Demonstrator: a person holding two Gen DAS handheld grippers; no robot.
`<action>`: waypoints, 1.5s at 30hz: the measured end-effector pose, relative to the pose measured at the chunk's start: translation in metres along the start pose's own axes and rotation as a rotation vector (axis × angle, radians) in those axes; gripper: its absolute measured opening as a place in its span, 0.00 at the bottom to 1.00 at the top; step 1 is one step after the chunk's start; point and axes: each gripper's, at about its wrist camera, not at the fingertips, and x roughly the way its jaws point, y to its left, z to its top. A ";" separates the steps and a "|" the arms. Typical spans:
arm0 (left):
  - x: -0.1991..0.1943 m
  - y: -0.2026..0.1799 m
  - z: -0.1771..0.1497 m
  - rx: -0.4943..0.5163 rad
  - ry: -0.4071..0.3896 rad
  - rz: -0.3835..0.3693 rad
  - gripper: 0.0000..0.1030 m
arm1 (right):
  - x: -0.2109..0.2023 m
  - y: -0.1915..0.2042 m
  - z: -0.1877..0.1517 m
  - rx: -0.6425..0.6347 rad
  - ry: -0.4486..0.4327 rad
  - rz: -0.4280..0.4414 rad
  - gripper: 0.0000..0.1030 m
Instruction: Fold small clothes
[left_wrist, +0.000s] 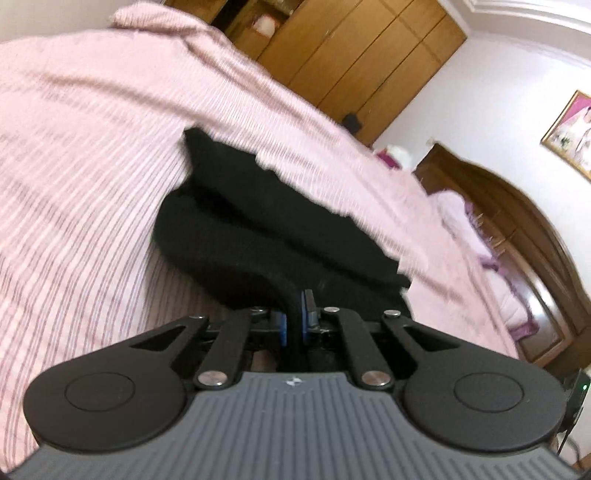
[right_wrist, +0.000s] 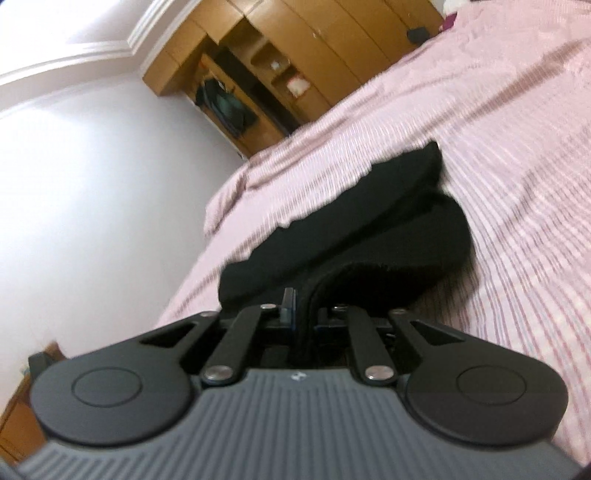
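Observation:
A small black garment (left_wrist: 258, 229) lies partly folded on the pink striped bed cover (left_wrist: 81, 155). My left gripper (left_wrist: 294, 314) is shut on one edge of the black garment and lifts that edge off the bed. In the right wrist view the same black garment (right_wrist: 362, 236) stretches ahead over the bed cover (right_wrist: 517, 184). My right gripper (right_wrist: 304, 314) is shut on another edge of it. The cloth curls up between each pair of fingers, and the fingertips are hidden by it.
A wooden wardrobe (left_wrist: 354, 62) stands past the bed, with open shelves (right_wrist: 258, 85) beside it. A dark wooden headboard (left_wrist: 517, 236) and pillows are at the right. A framed picture (left_wrist: 572, 136) hangs on the white wall.

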 end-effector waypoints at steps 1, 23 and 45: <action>0.002 -0.004 0.006 0.004 -0.012 -0.007 0.07 | 0.000 0.001 0.007 -0.003 -0.016 0.002 0.10; 0.092 -0.050 0.130 0.042 -0.225 0.090 0.07 | 0.094 0.023 0.106 -0.099 -0.259 -0.095 0.09; 0.302 0.039 0.148 0.084 -0.001 0.354 0.08 | 0.265 -0.072 0.106 -0.135 -0.080 -0.356 0.12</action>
